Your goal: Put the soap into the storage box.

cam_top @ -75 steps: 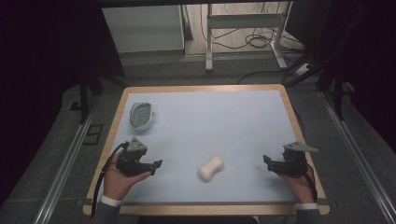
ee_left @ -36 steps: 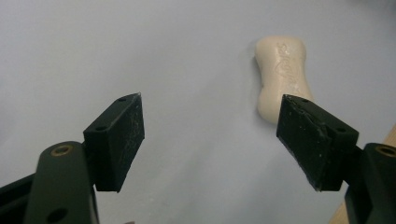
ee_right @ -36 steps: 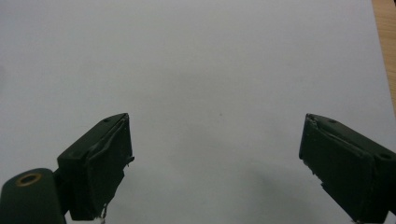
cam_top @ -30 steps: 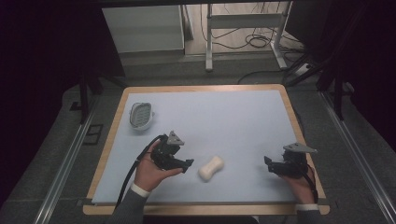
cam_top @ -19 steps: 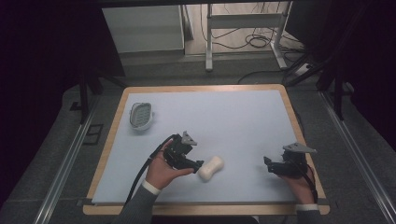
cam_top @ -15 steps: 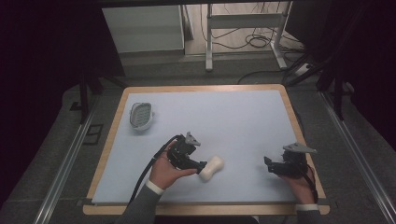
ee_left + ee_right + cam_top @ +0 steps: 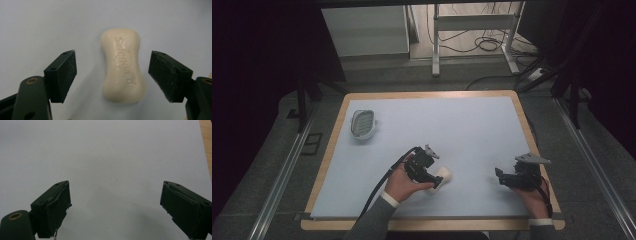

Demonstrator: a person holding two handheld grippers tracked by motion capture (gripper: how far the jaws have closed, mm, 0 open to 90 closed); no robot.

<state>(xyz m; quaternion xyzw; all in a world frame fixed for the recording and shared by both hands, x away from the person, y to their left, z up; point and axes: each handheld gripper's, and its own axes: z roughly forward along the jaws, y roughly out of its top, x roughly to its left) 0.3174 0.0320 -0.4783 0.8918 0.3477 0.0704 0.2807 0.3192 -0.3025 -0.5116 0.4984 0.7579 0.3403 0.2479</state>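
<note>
Left tongs (image 7: 112, 75) spread wide, straddling soap bar (image 7: 123, 68) without contact, hand angled rightward over worktop (image 7: 472, 130). Right tongs (image 7: 116, 212) wide open, holding nothing.

The right tool (image 7: 115, 212) hangs wide open over bare blue table (image 7: 112, 157).

We take this for a lab or test room set up for recording. We see a wood-edged table (image 7: 521, 107) with a plain pale blue top, metal rails (image 7: 282, 172) along its left and right, dark curtains (image 7: 257, 50) at the sides, and loose cables (image 7: 484, 42) on the far floor under a metal stand (image 7: 472, 22).
</note>
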